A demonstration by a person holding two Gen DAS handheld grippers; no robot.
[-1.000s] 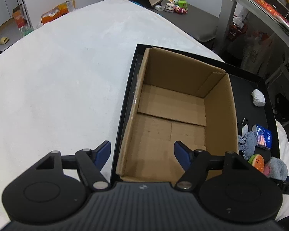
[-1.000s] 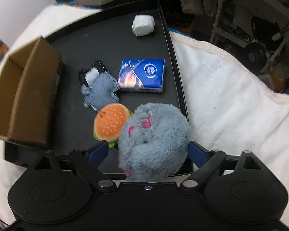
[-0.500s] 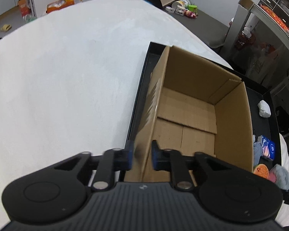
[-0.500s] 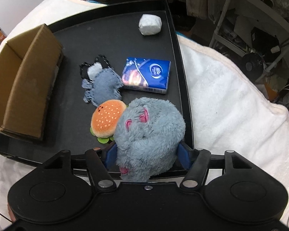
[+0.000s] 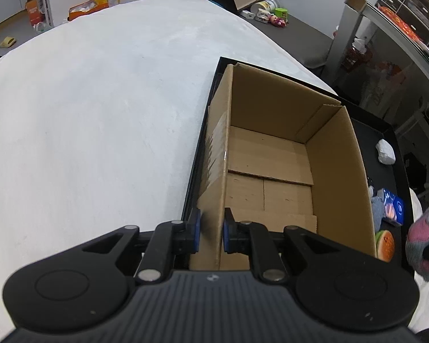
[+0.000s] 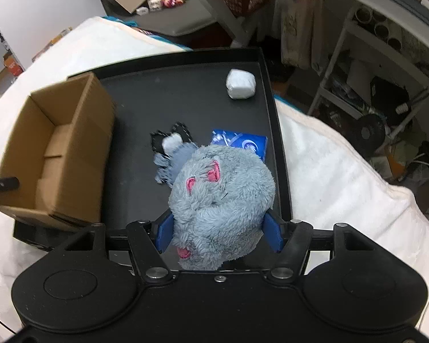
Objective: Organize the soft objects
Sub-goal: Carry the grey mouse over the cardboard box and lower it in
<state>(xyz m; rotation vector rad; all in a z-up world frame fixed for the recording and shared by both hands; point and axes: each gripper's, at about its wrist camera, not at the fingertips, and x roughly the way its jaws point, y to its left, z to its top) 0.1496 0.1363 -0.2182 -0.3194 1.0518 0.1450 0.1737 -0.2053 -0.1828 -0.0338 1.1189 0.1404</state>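
Grey plush (image 6: pixel 220 200) now off tray (image 6: pixel 186 85); no legible writing.

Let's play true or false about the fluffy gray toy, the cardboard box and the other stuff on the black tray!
1. The right gripper holds the fluffy gray toy. True.
2. The cardboard box is full of toys. False: it is empty.
3. The left gripper pinches a wall of the box. True.
4. The white lump sits inside the box. False: it lies on the black tray, near a far corner.
5. The blue packet is on the tray. True.
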